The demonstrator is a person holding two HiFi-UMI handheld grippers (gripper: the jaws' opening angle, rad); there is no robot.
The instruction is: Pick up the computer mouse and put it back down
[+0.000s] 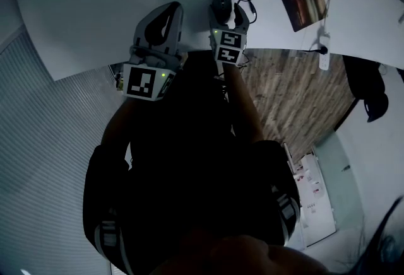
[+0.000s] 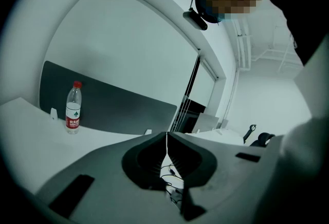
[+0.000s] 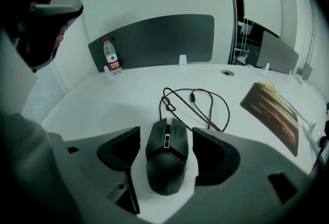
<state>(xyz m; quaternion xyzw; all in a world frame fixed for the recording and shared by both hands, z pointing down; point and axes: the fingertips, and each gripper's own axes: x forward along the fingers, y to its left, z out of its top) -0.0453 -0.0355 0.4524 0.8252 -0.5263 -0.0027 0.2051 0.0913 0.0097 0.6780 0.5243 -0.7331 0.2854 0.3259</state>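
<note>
Surface: one white desk (image 1: 95,9).
Right gripper (image 3: 165,141): jaws apart, straddling one computer mouse (image 3: 164,171), gaps either side.
Left gripper (image 2: 166,141): jaws together, empty.
Mouse: flat on desk; one cable (image 3: 205,97) beyond.
Farther: one mouse pad (image 3: 272,115), one bottle (image 3: 111,57).

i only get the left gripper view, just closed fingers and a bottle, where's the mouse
Observer: The mouse sits between the fingers of the open right gripper, with a gap on each side.
Operator: is it off the table yet
Observer: No, it lies flat on the table.
Operator: where's its cable
Observer: The cable lies in loose loops just beyond the mouse.
Operator: anything else near it
Observer: A mouse pad lies off to its right.
</note>
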